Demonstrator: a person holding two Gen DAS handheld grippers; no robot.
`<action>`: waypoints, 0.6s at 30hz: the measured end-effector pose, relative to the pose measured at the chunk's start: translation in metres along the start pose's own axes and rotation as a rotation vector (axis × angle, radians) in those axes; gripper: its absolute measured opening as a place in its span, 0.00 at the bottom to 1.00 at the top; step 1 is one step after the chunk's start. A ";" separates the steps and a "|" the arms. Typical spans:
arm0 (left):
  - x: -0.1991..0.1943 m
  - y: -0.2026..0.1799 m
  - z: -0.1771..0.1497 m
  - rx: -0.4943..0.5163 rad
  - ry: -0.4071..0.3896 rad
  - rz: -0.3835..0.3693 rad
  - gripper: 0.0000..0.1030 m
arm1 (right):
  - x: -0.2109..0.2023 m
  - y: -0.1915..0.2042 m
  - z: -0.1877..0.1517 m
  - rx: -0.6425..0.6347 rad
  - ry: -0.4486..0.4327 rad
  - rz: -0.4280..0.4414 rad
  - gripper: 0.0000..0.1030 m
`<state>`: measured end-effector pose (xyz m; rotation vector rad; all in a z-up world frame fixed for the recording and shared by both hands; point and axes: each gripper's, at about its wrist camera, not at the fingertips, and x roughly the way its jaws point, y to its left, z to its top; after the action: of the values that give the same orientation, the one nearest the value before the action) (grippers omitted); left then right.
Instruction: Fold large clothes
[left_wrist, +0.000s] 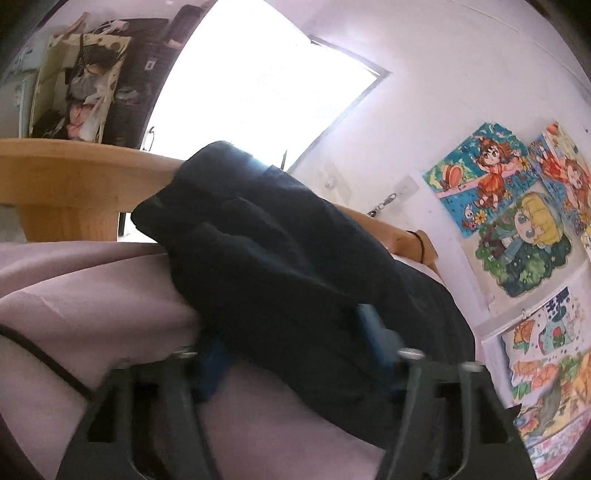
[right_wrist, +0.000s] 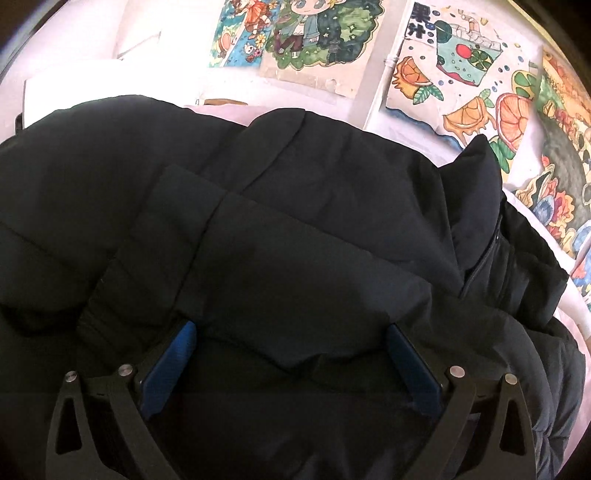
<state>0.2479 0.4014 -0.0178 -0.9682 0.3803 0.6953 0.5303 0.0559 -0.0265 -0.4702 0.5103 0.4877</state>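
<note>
While lying on pink sheet (left_wrist: 92, 295):
Jacket (right_wrist: 295, 240): black, puffy, bunched; fills R view.
L gripper (left_wrist: 295, 332): fingers spread, jacket edge btwn them, 12 o'clock.
R gripper (right_wrist: 291, 347): fingers wide apart, pressed into jacket.
Drawings (left_wrist: 517, 229): wall, 3 o'clock.

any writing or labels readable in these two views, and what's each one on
"果汁": hand-lettered at the top left corner of the fruit drawing on the wall, right wrist view.
Small square code-like mark on the dark bag behind the wooden table, left wrist view: too small to read.
No label or brand shows on the black jacket, the pink sheet, or the other wall drawings.
</note>
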 end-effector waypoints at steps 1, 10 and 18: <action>0.001 0.000 0.000 0.004 0.001 -0.001 0.31 | -0.001 0.000 0.000 0.002 0.000 0.001 1.00; -0.035 -0.043 0.000 0.189 -0.170 -0.062 0.06 | -0.001 0.000 0.000 0.013 0.003 0.009 1.00; -0.094 -0.151 -0.008 0.568 -0.312 -0.334 0.05 | -0.013 -0.016 0.005 0.071 0.002 0.078 1.00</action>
<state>0.2838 0.3035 0.1265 -0.3594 0.1198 0.3872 0.5306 0.0416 -0.0103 -0.3837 0.5473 0.5423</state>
